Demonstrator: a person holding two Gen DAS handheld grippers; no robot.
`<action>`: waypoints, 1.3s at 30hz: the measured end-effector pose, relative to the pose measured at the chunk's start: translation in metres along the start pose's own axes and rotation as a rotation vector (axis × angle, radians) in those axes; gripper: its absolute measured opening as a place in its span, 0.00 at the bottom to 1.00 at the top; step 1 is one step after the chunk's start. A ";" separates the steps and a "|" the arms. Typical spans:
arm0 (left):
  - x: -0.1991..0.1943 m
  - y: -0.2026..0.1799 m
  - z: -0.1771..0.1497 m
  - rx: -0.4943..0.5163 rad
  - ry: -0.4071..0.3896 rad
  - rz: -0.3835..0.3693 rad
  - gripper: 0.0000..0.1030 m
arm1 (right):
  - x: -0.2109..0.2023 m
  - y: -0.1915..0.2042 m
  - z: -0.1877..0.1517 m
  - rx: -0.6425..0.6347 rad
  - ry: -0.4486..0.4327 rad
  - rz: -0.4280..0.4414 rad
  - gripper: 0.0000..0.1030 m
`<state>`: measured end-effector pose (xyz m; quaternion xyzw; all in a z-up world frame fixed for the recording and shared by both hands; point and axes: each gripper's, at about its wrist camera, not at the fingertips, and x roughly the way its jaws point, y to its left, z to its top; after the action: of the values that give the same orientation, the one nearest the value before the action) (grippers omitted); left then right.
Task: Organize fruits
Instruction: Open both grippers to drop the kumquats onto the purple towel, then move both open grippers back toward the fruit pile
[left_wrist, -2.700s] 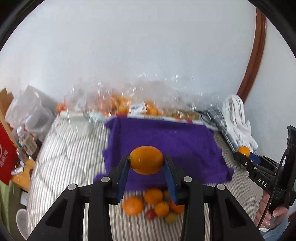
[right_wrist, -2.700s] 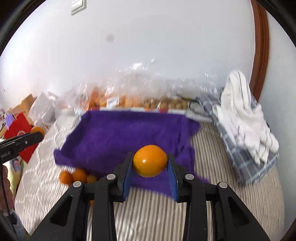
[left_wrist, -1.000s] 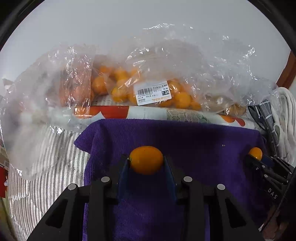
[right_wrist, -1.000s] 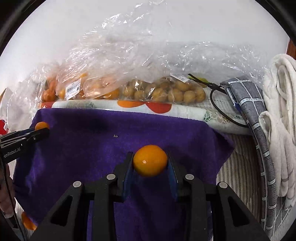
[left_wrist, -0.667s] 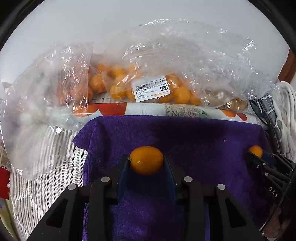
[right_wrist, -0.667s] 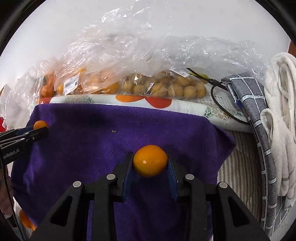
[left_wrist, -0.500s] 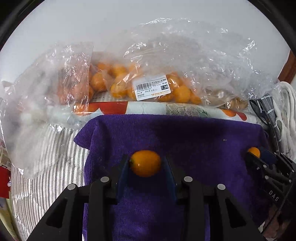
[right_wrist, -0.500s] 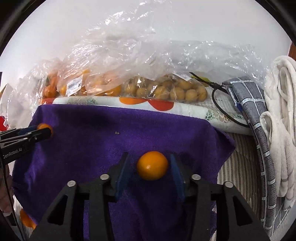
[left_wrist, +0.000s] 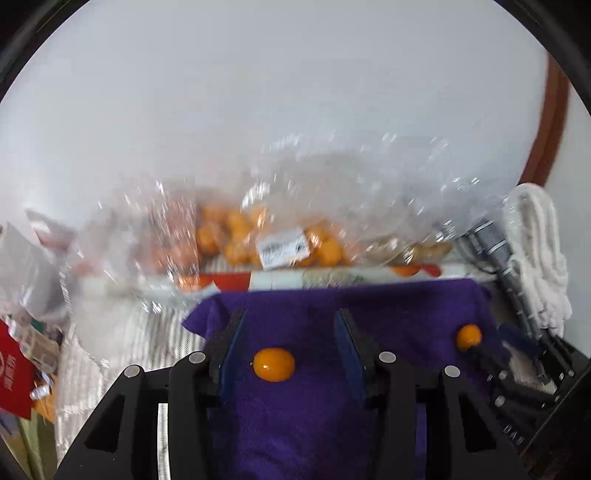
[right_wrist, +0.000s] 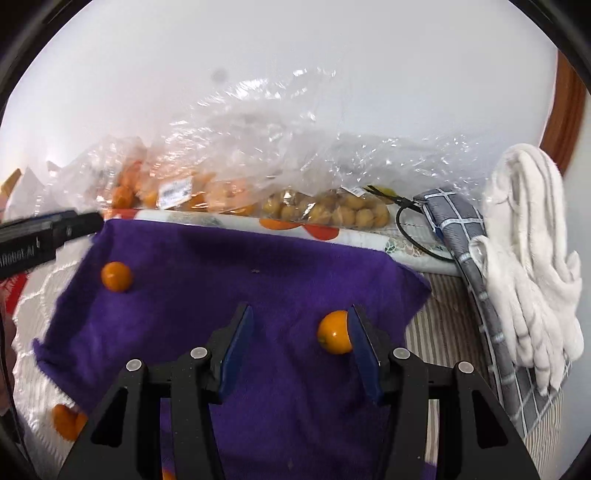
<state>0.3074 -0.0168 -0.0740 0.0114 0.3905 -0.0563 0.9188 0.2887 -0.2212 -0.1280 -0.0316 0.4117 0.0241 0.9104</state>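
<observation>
One orange fruit (left_wrist: 274, 364) is seen lying on the purple cloth (left_wrist: 314, 424) between the spread jaws of the left gripper (left_wrist: 291, 350), untouched. A second orange fruit (right_wrist: 334, 332) is seen on the same cloth beside the right finger of the right gripper (right_wrist: 301, 345), whose jaws are likewise parted and empty. Bagged fruit (right_wrist: 325, 210) is piled behind the cloth.

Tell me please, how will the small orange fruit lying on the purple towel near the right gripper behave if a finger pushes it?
The orange fruit is round and glossy, so it will probably roll, not slide. The fuzzy purple towel should slow it quickly. It looks small beside the open right gripper, so likely light and easily knocked.
</observation>
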 end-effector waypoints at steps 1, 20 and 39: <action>-0.008 0.000 0.000 0.006 -0.016 -0.003 0.44 | -0.006 0.000 -0.002 0.001 0.002 0.000 0.51; -0.109 0.043 -0.113 -0.028 -0.032 -0.037 0.44 | -0.088 0.007 -0.075 0.070 0.037 0.034 0.51; -0.092 0.094 -0.209 -0.150 0.094 0.036 0.44 | -0.074 0.051 -0.132 0.014 0.034 0.133 0.34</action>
<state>0.1050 0.0986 -0.1550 -0.0479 0.4359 -0.0098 0.8987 0.1377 -0.1824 -0.1611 0.0019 0.4286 0.0813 0.8998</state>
